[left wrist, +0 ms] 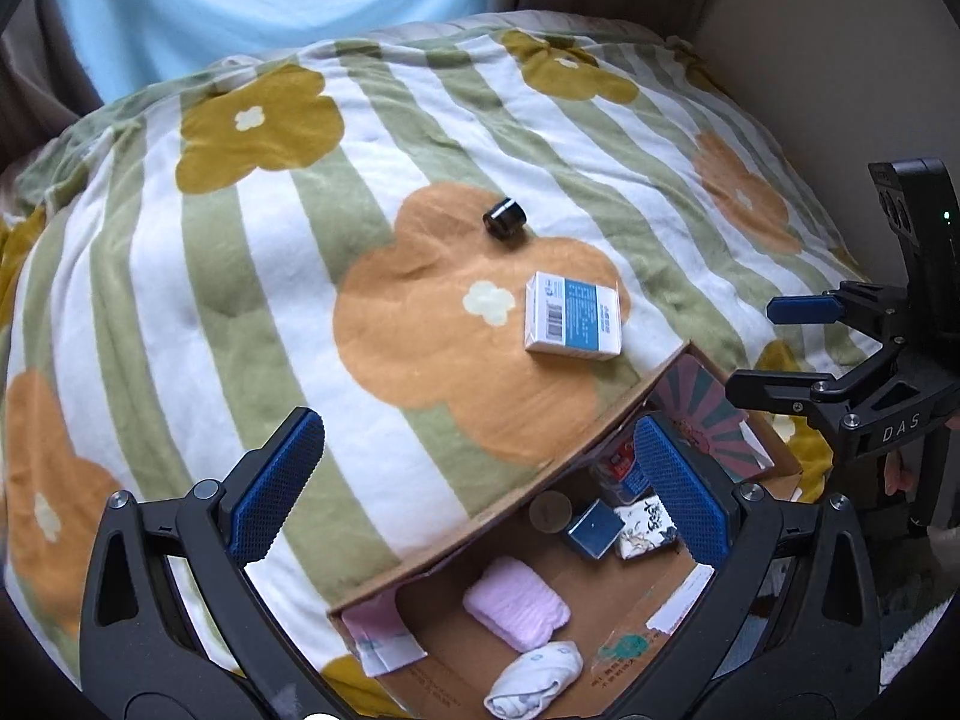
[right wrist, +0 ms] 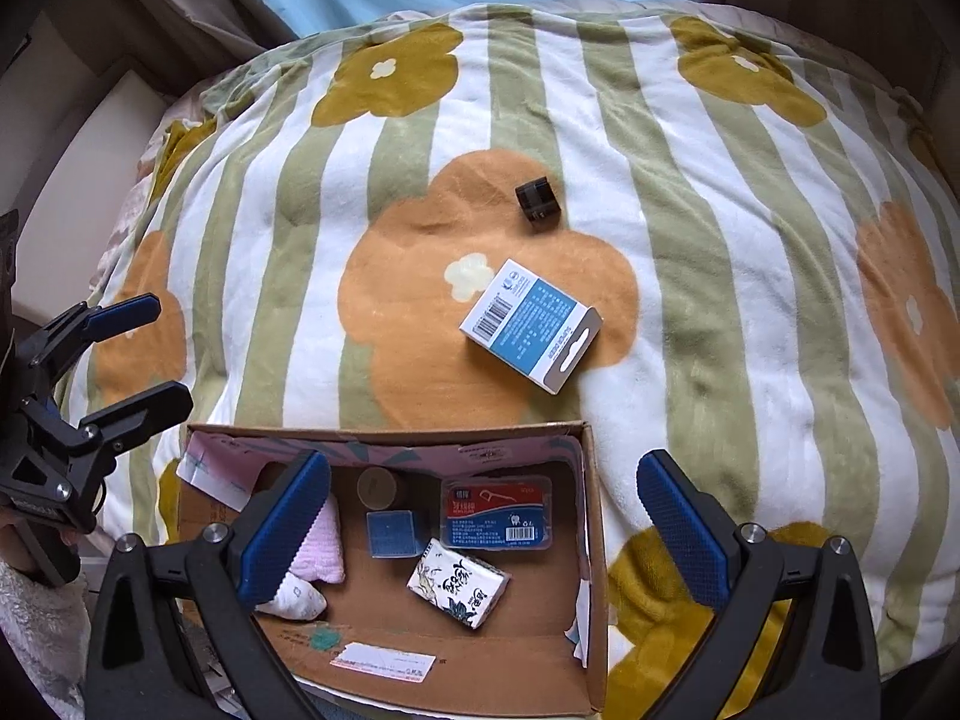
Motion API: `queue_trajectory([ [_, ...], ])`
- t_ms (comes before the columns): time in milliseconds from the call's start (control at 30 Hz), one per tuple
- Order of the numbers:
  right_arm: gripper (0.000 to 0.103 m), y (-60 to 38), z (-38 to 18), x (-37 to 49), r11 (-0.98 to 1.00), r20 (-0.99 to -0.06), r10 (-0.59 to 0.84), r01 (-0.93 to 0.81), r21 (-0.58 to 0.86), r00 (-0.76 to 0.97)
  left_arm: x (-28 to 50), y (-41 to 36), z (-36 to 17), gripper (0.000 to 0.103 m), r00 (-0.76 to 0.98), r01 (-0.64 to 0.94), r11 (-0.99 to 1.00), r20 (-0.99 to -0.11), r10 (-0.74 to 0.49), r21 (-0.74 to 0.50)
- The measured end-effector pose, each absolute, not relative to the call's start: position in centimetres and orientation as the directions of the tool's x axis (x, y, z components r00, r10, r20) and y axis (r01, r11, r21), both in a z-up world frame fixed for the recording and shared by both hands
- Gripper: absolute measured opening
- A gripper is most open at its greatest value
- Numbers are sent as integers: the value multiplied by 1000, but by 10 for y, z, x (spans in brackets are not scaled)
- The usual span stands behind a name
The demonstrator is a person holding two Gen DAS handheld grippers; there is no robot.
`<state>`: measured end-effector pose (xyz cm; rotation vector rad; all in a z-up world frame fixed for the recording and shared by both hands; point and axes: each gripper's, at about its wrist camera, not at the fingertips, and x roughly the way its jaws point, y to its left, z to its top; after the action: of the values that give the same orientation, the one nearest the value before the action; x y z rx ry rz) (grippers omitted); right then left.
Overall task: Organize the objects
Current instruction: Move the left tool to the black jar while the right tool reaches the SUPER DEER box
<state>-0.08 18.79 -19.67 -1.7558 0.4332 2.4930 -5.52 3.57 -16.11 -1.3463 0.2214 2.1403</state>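
Both tongs are hovering with their jaws spread wide and gripping nothing. The left tongs (left wrist: 474, 492) are hanging over the near-left corner of the cardboard box (right wrist: 591, 516), and the right tongs (right wrist: 486, 531) are hanging over the box's open top.

On the bed, the flowered blanket (right wrist: 690, 276) is carrying two loose things. A white and blue carton (right wrist: 531, 324) is lying flat on an orange flower, at about 12 o'clock from the box and near its far wall. A small black cap (right wrist: 536, 198) is lying on its side further out at 12 o'clock, apart from the carton.

Inside the box, a floss pick case (right wrist: 497, 513) is lying by the far wall at 1 o'clock. A blue square box (right wrist: 391, 533) is sitting just left of it, with a round brown lid (right wrist: 377, 487) behind that. A printed tissue pack (right wrist: 457, 582) is resting tilted near the middle. A pink cloth (right wrist: 318, 552) and a white rolled cloth (right wrist: 297, 597) are lying at 9 o'clock, partly hidden by a blue finger pad (right wrist: 282, 528).
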Motion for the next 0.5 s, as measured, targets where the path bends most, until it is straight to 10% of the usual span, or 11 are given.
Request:
queue_trajectory([
  [500,102,229,-225,-63,-870,-942,-120,-424,252,-314,-194,118,-195,103,-209,-748,-640,-854,476,-174],
])
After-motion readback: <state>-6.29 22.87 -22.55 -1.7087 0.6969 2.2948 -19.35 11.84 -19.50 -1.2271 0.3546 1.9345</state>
